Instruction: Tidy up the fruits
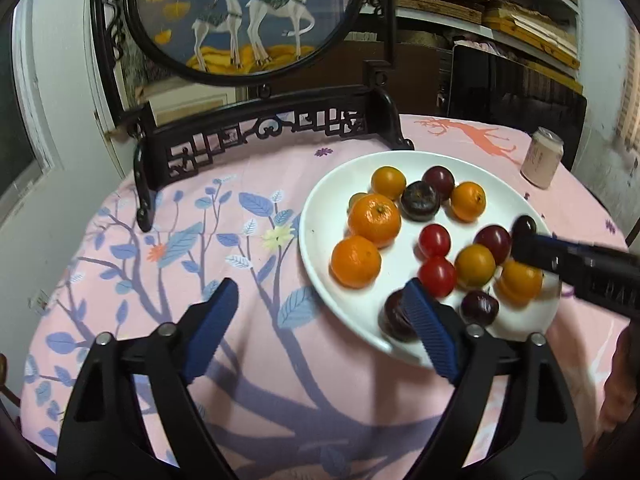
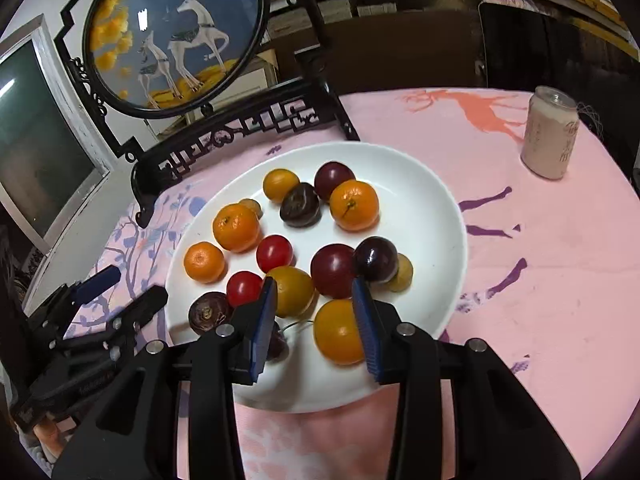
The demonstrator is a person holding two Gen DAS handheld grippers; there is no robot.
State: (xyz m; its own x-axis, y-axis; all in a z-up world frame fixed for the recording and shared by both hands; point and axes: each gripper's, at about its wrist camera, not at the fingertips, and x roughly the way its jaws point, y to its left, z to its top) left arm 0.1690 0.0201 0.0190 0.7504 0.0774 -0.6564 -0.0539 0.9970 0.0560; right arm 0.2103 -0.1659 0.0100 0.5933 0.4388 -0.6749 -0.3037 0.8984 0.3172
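Note:
A white plate (image 2: pixel 432 208) on the pink cloth holds several fruits: mandarins (image 2: pixel 354 205), yellow-orange plums (image 2: pixel 338 332), dark plums (image 2: pixel 332 270) and red cherry tomatoes (image 2: pixel 274 253). The plate also shows in the left wrist view (image 1: pixel 320 216). My right gripper (image 2: pixel 314 312) is open and empty, low over the plate's near side, with a yellow plum just ahead between its fingers. My left gripper (image 1: pixel 320 312) is open and empty at the plate's left edge, its right finger (image 1: pixel 430 332) over a dark plum (image 1: pixel 394 316). The left gripper also shows in the right wrist view (image 2: pixel 120 286).
A dark carved wooden stand (image 1: pixel 256 128) with a round deer picture (image 1: pixel 240 12) stands at the table's back. A pale pink drink can (image 2: pixel 550 132) stands at the back right. The right gripper enters the left wrist view from the right (image 1: pixel 532 246).

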